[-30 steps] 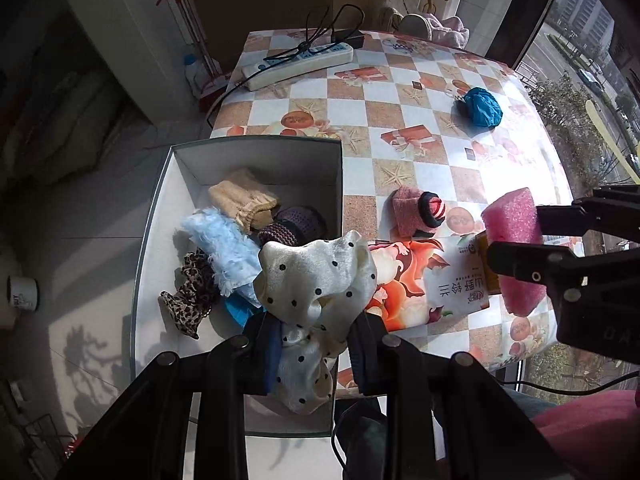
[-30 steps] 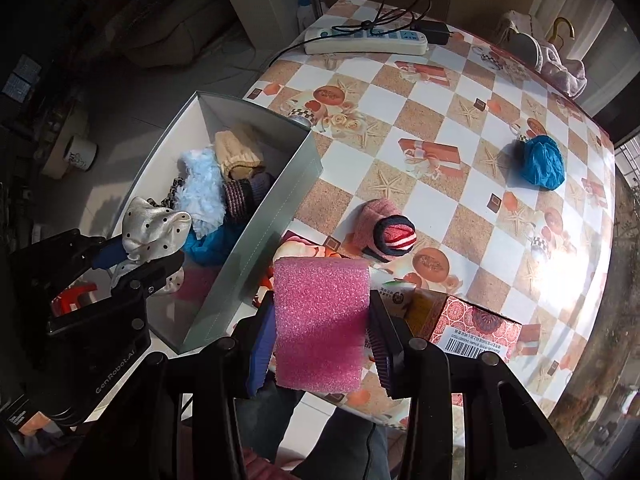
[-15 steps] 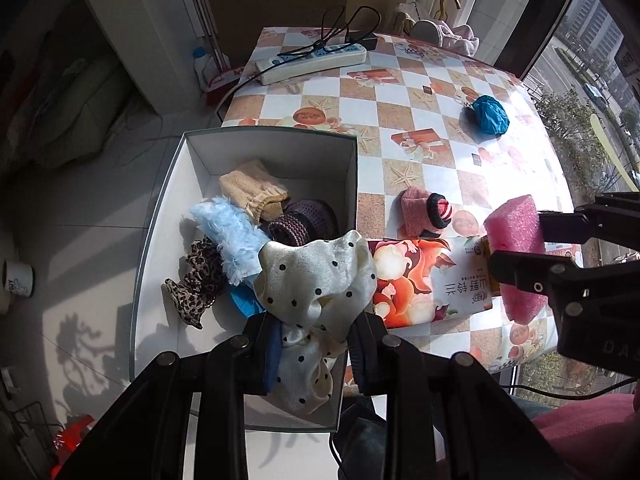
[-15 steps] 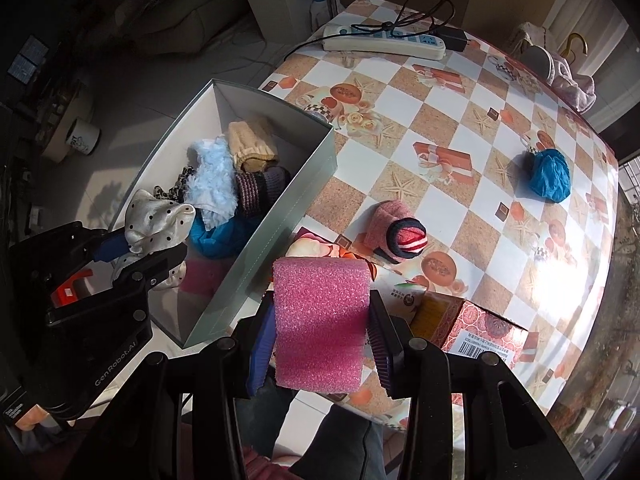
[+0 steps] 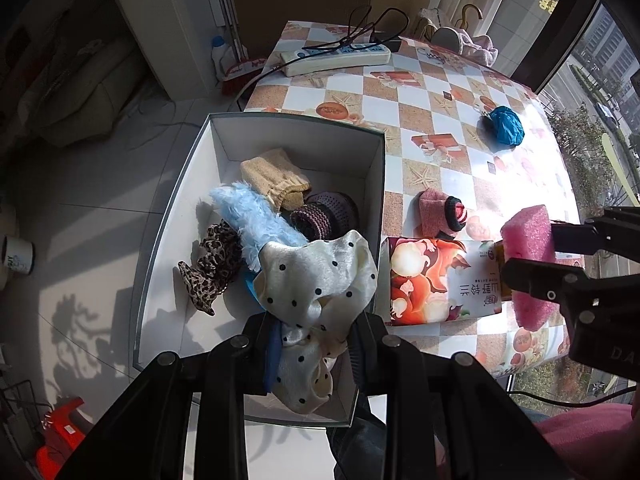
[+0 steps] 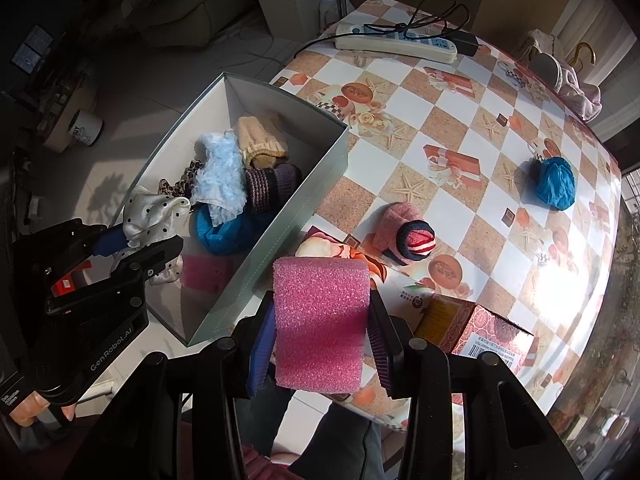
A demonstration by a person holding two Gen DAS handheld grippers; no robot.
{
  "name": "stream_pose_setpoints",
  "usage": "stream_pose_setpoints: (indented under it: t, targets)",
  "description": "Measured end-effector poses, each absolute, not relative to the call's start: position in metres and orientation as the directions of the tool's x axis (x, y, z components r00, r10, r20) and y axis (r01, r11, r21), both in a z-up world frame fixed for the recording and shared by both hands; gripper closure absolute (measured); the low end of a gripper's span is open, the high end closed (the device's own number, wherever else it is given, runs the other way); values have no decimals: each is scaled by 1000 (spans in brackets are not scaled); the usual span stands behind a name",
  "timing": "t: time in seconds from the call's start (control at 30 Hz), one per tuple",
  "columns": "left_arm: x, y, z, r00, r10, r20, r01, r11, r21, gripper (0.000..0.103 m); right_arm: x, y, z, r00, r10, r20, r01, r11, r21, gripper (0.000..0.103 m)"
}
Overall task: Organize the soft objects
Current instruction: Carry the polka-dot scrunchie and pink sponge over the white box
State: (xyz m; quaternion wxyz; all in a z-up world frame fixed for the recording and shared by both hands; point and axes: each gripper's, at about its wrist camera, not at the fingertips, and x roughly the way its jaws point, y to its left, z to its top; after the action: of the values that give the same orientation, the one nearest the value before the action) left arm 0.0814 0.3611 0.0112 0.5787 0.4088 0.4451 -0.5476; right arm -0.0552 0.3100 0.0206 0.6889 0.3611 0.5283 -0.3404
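My left gripper (image 5: 314, 344) is shut on a white polka-dot cloth (image 5: 316, 280) and holds it over the near end of a grey box (image 5: 168, 216). The box holds a tan sock (image 5: 276, 180), a light blue fluffy piece (image 5: 256, 220), a dark knit piece (image 5: 324, 212) and a leopard scrunchie (image 5: 208, 264). My right gripper (image 6: 320, 336) is shut on a pink sponge (image 6: 320, 320) above the table's near edge, right of the box (image 6: 280, 240). A pink rolled sock (image 6: 404, 232) and a blue ball of cloth (image 6: 556, 184) lie on the table.
A printed packet (image 5: 440, 280) and a red carton (image 6: 480, 332) lie at the table's near edge. A power strip (image 5: 340, 60) with cables is at the far end. A pink cloth and hanger (image 6: 568, 76) sit at the far right corner. Floor lies left of the box.
Both grippers have pulled back and up a little, so the box and table look smaller. Each keeps its hold; the objects on the table have not moved.
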Motion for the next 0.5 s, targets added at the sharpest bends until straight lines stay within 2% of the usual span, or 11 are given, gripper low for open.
stream_pose_setpoints:
  t: [0.5]
  targets:
    - [101,369,1,14,-241,-970,991,135,-19,72,-42,312,15,204,-63,-977,830,539,139,59]
